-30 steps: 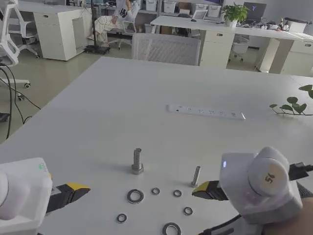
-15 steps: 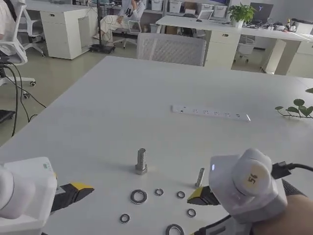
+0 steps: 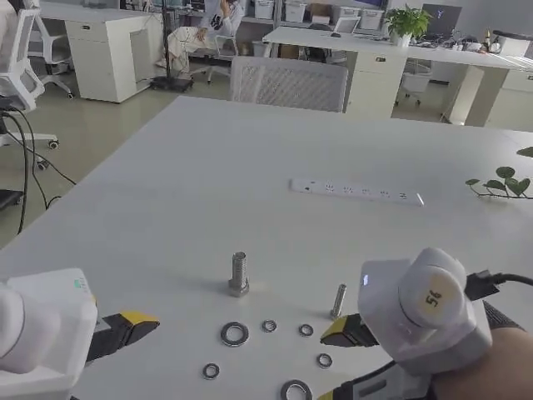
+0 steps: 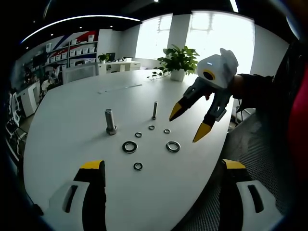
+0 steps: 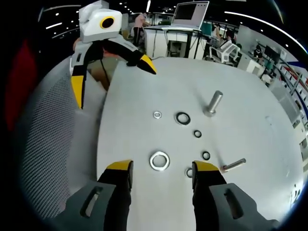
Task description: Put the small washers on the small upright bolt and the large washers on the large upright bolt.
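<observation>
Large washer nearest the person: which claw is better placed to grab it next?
Probably right. The right claw is open with the large washer lying just ahead between its tips, while the left claw, also open, sits farther off.

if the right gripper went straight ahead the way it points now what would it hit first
Probably the nearer large washer, just ahead of the right gripper and in line with the gap between its open jaws. How high the gripper is above the table is unclear, so it might pass over it.

Left tongs (image 4: 162, 165) gape wide above the tabletop (image 4: 67, 139). Washers (image 4: 129, 146) lie before the large bolt (image 4: 110, 121) and small bolt (image 4: 154, 110). Right tongs (image 4: 186, 128) hover parted at right.
</observation>
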Action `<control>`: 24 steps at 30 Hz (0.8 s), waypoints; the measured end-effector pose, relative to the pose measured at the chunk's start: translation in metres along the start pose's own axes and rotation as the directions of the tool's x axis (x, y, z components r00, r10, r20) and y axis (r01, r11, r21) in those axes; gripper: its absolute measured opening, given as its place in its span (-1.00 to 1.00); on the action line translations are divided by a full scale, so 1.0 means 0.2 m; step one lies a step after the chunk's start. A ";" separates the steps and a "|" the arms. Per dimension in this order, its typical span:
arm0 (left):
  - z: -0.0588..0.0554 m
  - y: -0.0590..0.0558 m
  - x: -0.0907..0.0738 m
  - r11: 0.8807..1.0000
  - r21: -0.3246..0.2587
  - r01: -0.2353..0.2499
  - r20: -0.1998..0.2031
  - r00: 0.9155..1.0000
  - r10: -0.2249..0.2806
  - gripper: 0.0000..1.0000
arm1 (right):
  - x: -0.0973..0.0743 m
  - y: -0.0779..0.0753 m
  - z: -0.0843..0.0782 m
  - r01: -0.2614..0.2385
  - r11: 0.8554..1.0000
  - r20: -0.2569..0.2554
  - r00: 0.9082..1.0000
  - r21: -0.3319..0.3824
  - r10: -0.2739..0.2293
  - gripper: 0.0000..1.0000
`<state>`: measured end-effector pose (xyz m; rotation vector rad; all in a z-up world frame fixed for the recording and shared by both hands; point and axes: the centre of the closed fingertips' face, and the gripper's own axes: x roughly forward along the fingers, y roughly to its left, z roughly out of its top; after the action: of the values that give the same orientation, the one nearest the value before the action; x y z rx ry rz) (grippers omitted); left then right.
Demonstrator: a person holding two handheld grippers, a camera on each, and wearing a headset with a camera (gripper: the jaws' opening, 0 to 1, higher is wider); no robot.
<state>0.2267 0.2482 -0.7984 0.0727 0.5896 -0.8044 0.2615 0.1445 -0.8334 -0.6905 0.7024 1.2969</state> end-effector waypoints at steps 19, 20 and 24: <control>-0.01 -0.01 0.00 1.000 0.002 0.006 -0.008 1.000 -0.006 0.99 | 0.07 0.00 -0.04 -0.021 1.000 -0.042 0.999 -0.016 0.021 -0.08; -0.01 -0.01 0.00 1.000 0.002 0.007 -0.009 1.000 -0.007 0.99 | 0.07 0.00 -0.04 -0.024 1.000 -0.046 0.999 -0.019 0.023 -0.09; -0.01 -0.02 0.00 1.000 0.003 0.009 -0.010 1.000 -0.009 0.99 | 0.10 0.01 -0.05 -0.031 0.999 -0.056 0.998 -0.023 0.029 -0.13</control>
<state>0.2243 0.2455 -0.7992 0.0775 0.5987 -0.8138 0.2623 0.1495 -0.8547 -0.7400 0.7462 1.3194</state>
